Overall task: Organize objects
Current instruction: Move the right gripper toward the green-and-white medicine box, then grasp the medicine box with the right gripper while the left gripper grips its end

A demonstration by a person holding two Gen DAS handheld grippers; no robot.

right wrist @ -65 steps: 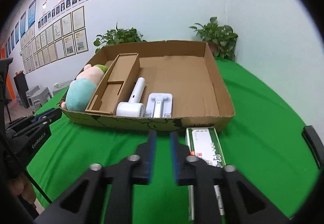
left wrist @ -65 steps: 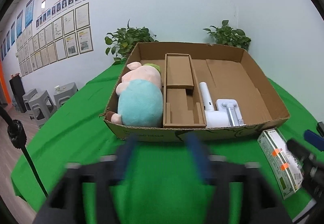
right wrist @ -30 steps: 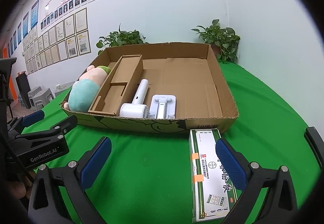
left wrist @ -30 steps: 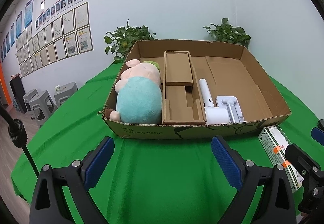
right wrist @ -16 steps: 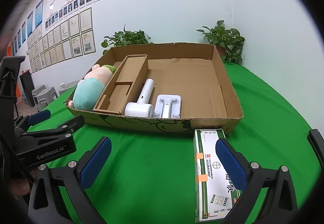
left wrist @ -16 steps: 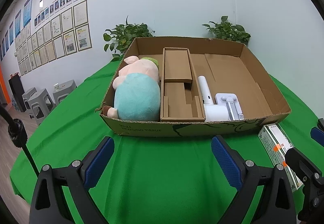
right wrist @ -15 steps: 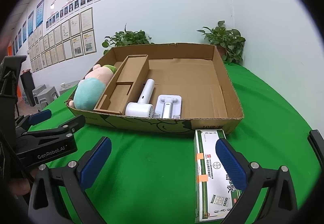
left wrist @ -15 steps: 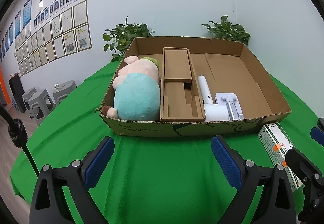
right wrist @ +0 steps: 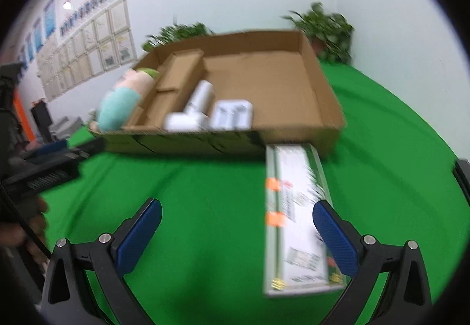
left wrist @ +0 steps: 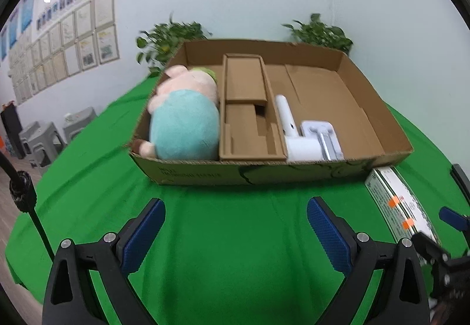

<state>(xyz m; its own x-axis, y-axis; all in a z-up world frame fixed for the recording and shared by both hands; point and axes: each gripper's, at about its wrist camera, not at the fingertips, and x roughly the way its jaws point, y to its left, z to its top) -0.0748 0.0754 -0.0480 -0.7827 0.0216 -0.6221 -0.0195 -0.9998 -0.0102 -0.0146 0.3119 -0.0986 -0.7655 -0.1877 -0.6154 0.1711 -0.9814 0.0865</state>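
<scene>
Left wrist view: your left tool (left wrist: 235, 232) was spread wide, empty, low in frame over the green tabletop (left wrist: 229, 222); the cardboard box (left wrist: 264, 172) sat centre.

Right wrist view: your right tool (right wrist: 236, 237) gaped empty, the green-and-white carton (right wrist: 296, 207) lying lower right, just before the box.

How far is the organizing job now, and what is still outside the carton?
Already in the carton: the plush, the white fan and the white stand. In hand: nothing; the left tongs and right tongs are both open. Left: the green-and-white box lies on the cloth outside the carton, partly between the right tongs' fingers.
</scene>
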